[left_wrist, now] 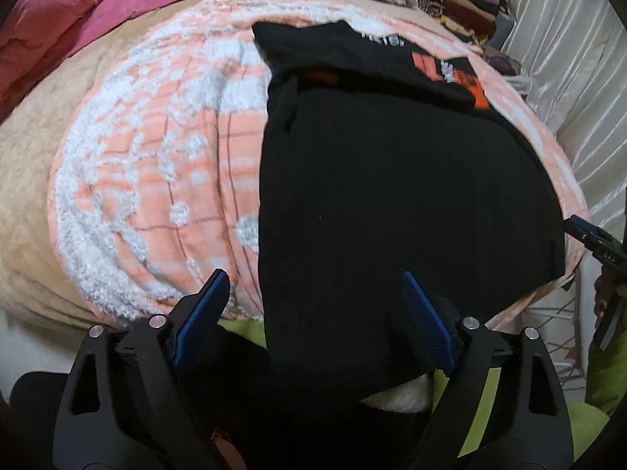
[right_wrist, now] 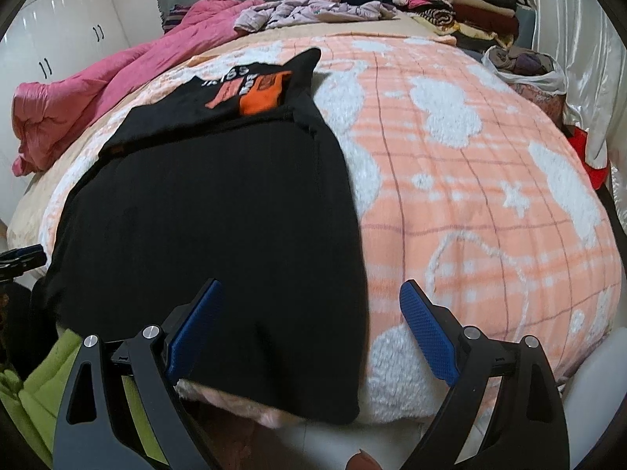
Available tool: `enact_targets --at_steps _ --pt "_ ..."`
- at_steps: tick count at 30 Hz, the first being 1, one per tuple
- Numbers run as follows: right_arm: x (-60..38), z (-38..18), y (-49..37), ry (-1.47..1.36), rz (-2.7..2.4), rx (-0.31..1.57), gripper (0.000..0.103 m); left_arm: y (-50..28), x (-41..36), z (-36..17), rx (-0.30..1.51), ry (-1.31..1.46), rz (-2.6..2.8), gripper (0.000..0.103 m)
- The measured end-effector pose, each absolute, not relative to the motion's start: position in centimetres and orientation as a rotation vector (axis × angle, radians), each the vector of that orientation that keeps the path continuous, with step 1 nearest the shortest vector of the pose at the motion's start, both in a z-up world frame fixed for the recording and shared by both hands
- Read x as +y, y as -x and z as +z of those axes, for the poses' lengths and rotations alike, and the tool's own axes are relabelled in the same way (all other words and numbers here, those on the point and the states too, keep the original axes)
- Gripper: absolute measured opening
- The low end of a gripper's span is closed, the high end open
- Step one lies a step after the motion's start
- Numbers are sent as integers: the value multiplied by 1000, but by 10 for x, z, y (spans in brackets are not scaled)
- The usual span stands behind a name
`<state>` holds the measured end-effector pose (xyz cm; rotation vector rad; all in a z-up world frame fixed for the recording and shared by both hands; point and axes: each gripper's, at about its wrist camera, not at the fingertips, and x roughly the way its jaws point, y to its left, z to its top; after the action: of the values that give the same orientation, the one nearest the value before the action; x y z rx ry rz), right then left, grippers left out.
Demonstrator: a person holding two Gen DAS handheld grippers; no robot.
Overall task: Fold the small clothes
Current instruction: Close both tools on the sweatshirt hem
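A black garment with an orange and white print (left_wrist: 392,180) lies flat on the peach and white blanket (left_wrist: 156,164), its near hem hanging over the bed's front edge. It also shows in the right wrist view (right_wrist: 219,211). My left gripper (left_wrist: 313,293) is open and empty, its jaws wide over the garment's near left hem. My right gripper (right_wrist: 311,305) is open and empty over the garment's near right edge. The right gripper's tip shows in the left wrist view (left_wrist: 588,235); the left gripper's tip shows in the right wrist view (right_wrist: 23,256).
A pink quilt (right_wrist: 102,90) is bunched at the far left. Stacks of folded clothes (right_wrist: 462,8) and loose lilac clothes (right_wrist: 309,8) lie at the back. A plastic bag of clothes (right_wrist: 525,66) sits at the right by a white curtain (left_wrist: 568,78). Green fabric (right_wrist: 39,387) lies below.
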<state>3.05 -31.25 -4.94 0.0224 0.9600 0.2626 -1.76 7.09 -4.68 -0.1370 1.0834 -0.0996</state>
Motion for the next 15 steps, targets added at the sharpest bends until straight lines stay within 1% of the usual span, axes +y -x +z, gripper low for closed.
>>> enact_targets --at_steps 3,5,6,8,9,12,13,14,15 --pt "-316 -56 -26 -45 281 986 89 16 70 -53 1107 132 -93 79" --pt "-317 -59 -24 -51 294 998 81 15 73 -57 1119 141 -86 77" --pt "-318 -62 -23 -54 297 1007 80 15 74 -58 1126 147 -81 76" --pt "-319 -66 -21 -67 306 1021 72 15 78 -61 1135 165 -77 73" --pt "-320 -67 -21 -74 312 1025 71 15 80 -62 1139 175 -73 73" --pt "-322 -73 -21 -92 318 1043 63 17 86 -63 1148 200 -72 72" --pt "-323 -75 -21 -98 321 1047 56 17 87 -64 1153 207 -76 72" --pt "-324 -77 -21 -103 323 1051 45 18 88 -65 1158 214 -79 71" --pt "-326 -78 -20 -113 335 1053 38 19 88 -67 1165 220 -80 70"
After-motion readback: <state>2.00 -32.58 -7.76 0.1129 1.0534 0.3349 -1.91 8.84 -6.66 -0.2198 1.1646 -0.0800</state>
